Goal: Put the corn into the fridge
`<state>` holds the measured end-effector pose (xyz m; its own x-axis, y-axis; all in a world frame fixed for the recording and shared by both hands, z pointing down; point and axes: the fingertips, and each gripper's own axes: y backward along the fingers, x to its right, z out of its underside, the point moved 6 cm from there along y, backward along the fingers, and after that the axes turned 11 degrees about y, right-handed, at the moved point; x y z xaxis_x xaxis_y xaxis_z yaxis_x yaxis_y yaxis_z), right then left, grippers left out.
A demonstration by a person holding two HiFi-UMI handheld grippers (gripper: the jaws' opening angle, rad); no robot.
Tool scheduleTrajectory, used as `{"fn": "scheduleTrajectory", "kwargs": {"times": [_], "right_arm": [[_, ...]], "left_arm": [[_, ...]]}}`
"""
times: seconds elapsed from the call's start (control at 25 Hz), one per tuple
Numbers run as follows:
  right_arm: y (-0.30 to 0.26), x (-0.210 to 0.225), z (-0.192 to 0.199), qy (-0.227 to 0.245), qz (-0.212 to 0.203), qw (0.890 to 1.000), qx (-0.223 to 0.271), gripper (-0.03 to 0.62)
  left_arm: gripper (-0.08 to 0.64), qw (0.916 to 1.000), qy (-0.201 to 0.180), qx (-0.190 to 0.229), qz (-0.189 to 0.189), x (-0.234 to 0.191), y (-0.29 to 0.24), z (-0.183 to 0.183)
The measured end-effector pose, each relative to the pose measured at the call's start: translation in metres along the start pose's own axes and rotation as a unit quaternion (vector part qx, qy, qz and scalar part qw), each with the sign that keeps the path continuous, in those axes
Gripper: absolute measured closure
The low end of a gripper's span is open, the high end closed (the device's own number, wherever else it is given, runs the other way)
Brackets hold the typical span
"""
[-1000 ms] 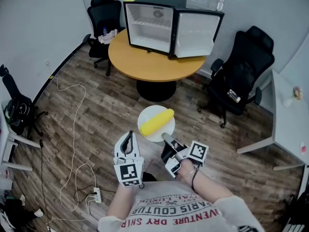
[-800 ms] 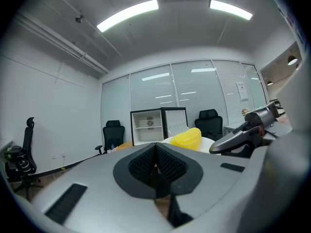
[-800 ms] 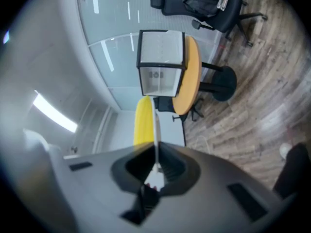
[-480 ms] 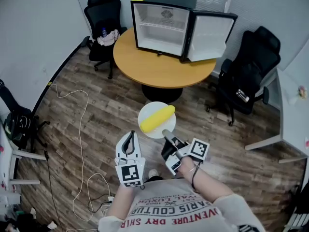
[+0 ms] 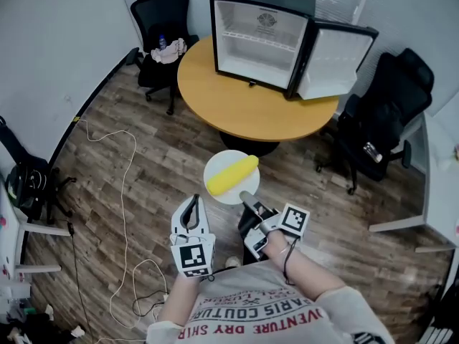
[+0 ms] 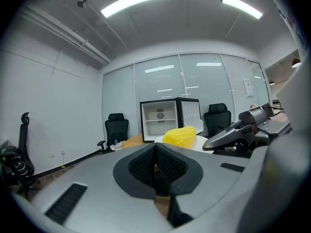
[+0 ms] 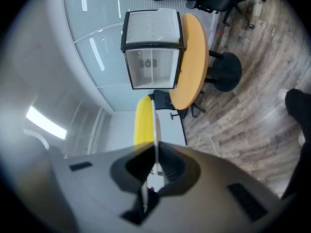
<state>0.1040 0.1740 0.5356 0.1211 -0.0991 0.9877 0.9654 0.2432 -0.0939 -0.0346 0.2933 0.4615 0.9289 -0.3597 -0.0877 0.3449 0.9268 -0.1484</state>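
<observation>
A yellow corn cob (image 5: 232, 175) lies on a white plate (image 5: 217, 161) that is carried above the wooden floor. My right gripper (image 5: 244, 196) is shut on the plate's near rim; in the right gripper view the thin plate edge (image 7: 154, 125) runs between the pads, with the corn (image 7: 143, 123) beside it. To the plate's left, my left gripper (image 5: 191, 201) is shut and holds nothing. The black mini fridge (image 5: 276, 38) stands on the round wooden table (image 5: 244, 110) ahead, its door open and its white inside bare. The left gripper view shows the corn (image 6: 180, 135) and the fridge (image 6: 163, 115).
Black office chairs stand at the back left (image 5: 161, 20) and to the right (image 5: 387, 120) of the table. A white cable (image 5: 122, 192) trails over the floor on the left. A white desk edge (image 5: 437, 185) is at the far right.
The table and fridge have drawn nearer and shifted right in the head view. Both grippers keep their pose, with the plate and corn still carried.
</observation>
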Motion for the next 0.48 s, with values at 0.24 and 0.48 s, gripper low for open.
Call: {"fn": "scheduleTrajectory", "kwargs": {"times": [0.24, 0.48], "right_arm": [[-0.061, -0.002, -0.052, 0.012, -0.016, 1.000, -0.024, 0.555], [-0.113, -0.016, -0.125, 0.029, -0.033, 0.998, -0.040, 0.555]], "left_arm": [[0.528, 0.9996, 0.004, 0.013, -0.023, -0.016, -0.068, -0.015], [0.528, 0.9986, 0.012, 0.033, -0.040, -0.019, -0.147, -0.042]]}}
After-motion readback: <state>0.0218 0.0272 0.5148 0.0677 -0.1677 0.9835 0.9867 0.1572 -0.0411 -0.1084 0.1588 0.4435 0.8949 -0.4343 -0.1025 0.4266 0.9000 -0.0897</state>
